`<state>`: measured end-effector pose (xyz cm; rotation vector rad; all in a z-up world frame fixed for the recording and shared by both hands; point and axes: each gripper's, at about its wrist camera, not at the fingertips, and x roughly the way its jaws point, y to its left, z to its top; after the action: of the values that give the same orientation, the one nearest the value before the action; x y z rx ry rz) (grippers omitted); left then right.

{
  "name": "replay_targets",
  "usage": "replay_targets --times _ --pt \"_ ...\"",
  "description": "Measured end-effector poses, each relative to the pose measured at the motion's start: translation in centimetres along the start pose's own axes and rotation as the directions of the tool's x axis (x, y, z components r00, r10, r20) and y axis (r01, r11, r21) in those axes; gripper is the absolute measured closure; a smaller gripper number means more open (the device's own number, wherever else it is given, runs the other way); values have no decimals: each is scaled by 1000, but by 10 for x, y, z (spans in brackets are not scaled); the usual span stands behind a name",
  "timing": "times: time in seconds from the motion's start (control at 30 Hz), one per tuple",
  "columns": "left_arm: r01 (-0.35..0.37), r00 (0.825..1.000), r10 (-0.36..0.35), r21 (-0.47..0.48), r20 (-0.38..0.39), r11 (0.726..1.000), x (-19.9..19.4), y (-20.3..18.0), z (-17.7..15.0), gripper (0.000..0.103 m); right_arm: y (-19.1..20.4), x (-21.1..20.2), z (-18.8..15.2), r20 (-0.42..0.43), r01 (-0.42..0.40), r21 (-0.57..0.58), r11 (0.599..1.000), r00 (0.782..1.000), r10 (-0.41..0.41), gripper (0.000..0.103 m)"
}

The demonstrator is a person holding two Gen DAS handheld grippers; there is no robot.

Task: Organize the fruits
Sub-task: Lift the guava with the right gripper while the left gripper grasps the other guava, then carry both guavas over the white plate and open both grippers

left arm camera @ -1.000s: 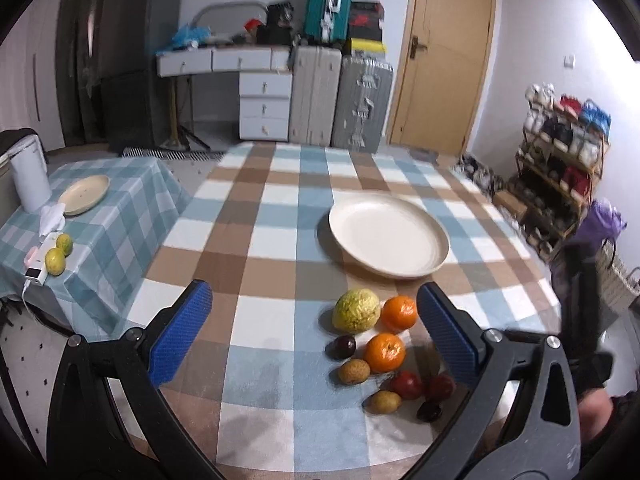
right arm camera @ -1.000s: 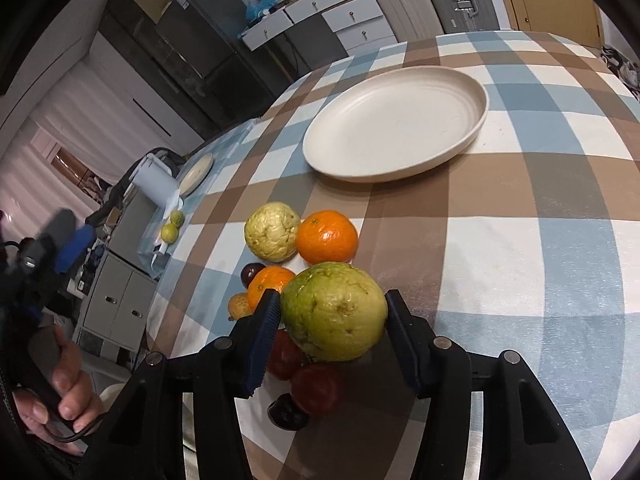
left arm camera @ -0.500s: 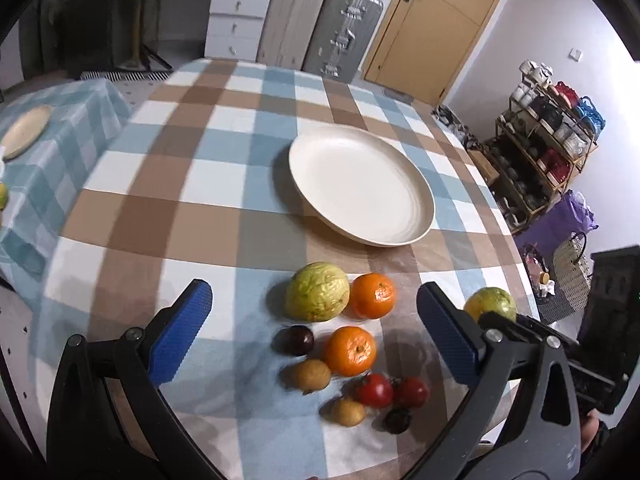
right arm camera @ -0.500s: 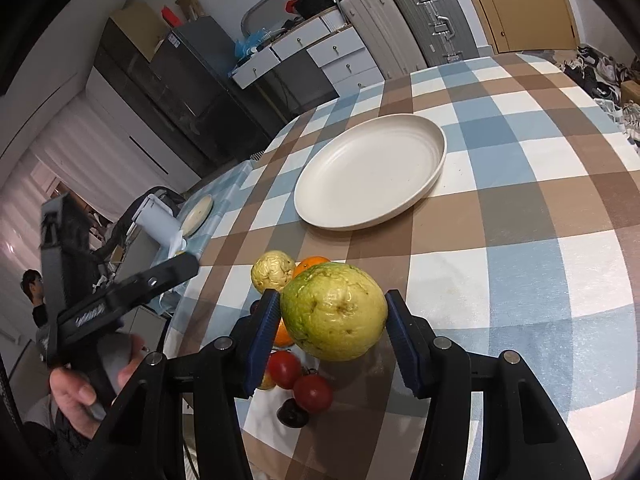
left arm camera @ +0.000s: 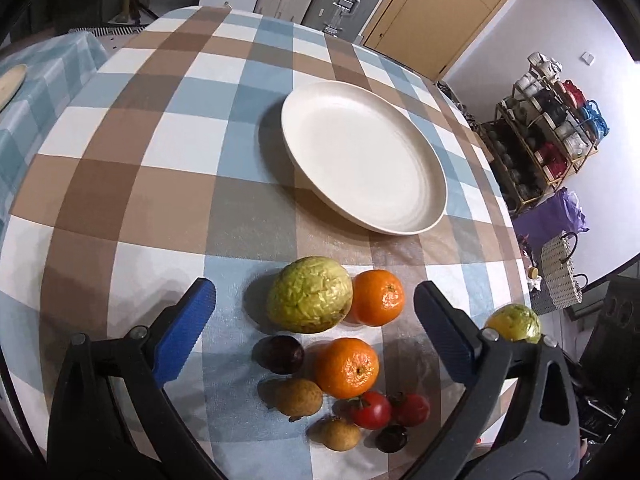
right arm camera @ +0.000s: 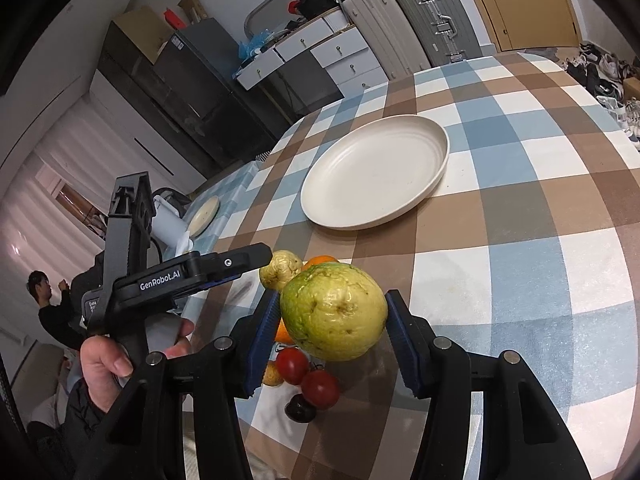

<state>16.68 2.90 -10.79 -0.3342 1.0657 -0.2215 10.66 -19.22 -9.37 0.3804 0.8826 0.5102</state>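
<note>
My right gripper is shut on a yellow-green guava, held above the fruit group. The same guava shows at the right of the left wrist view. My left gripper hovers over the group with its jaws wide and closing a little; its pads press on nothing. Under it lie a second guava, two oranges, a dark plum, two brown longans, two tomatoes and a small dark fruit. The white plate sits empty farther back.
The round table has a checkered cloth. A hand holds the left gripper. A lower side table with a small plate stands to the left. Suitcases and drawers line the back wall; a shoe rack is at right.
My left gripper has come forward and down over the fruit and tipped downward. My right gripper first lifted the guava a little, then held still.
</note>
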Motion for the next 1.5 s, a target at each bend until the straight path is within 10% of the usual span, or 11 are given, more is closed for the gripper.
replay_targets --times 0.47,1.5 --pt "82 995 -86 -66 -59 994 20 15 1 54 -2 0 -1 2 -5 8 1000 1000 5 49" --pt "196 980 -192 -89 44 977 -22 10 -3 56 -6 11 7 3 7 13 1000 1000 -7 49"
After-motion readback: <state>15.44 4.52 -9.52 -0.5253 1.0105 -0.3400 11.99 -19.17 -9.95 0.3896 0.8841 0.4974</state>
